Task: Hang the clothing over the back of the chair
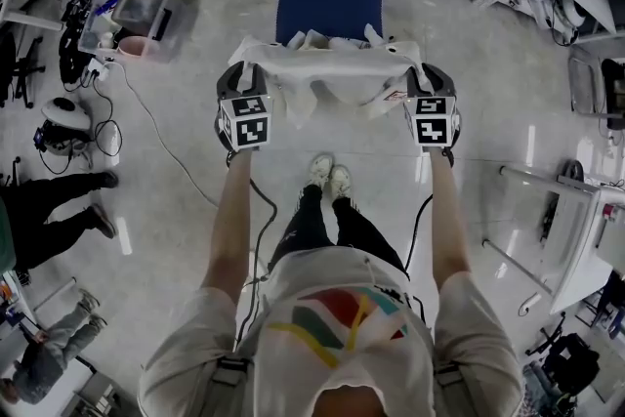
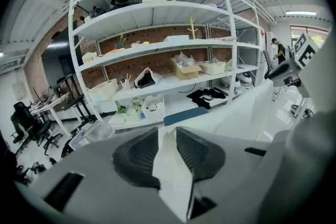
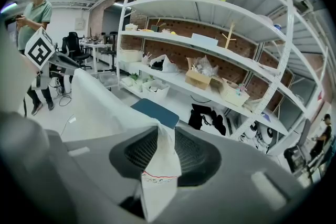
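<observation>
Garment of thin white fabric (image 1: 327, 63): stretched just above near edge of blue padded chair (image 1: 328, 5), ends pinched by left tool (image 2: 168, 150) and right tool (image 3: 160, 157). Likely light, limp, slippery; grip corners.

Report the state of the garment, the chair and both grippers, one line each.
white garment: held spread between both grippers, near the chair; whether it rests on the chair's back cannot be told.
chair: upright, blue seat bare.
left gripper: shut on the garment's edge.
right gripper: shut on the garment's edge.
</observation>
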